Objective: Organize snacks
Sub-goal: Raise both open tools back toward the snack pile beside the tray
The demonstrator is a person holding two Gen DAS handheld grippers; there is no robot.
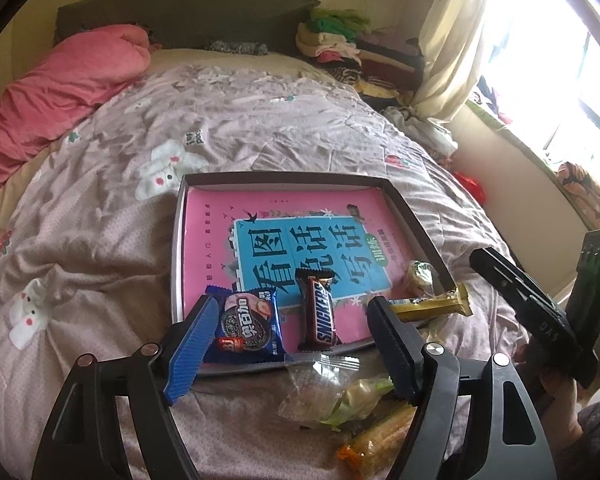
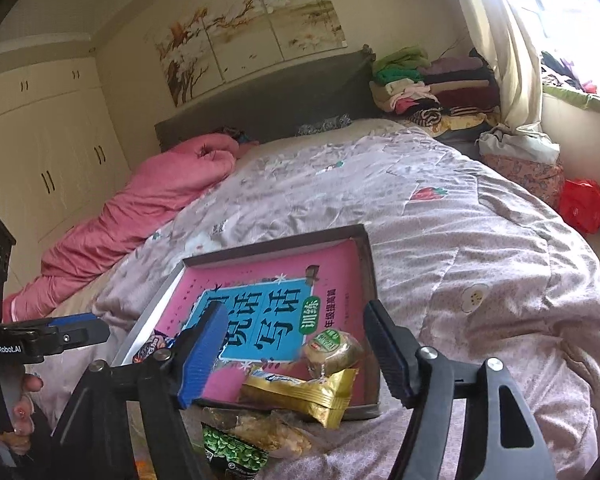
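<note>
Left wrist view: the left gripper (image 1: 288,344), one ribbed blue pad and one ribbed black pad, is standing wide apart, gripping nothing. Beyond it, a shallow grey cardboard tray (image 1: 416,220) is lying on the quilted, pale pink printed bedspread (image 1: 100,240). The tray is holding a glossy pink and blue book (image 1: 300,256) as a liner. On the book, a blue foil cookie packet (image 1: 248,324) is sitting at 7 o'clock, a brown Snickers bar (image 1: 319,312) beside it at 6 o'clock. A crinkled gold foil wrapper (image 1: 432,304) is lying across the tray's rim at 4 o'clock. Clear and green wrapped snacks (image 1: 340,396) are lying loose on the bedspread below the tray.

Right wrist view: the right gripper (image 2: 296,360) is also standing wide, nothing between its pads. The gold foil wrapper (image 2: 304,396) is overhanging the tray's (image 2: 368,276) near edge; a round, green-labelled cake (image 2: 332,350) is sitting just above it at 5 o'clock. A green pea packet (image 2: 232,452) is lying outside the tray.
</note>
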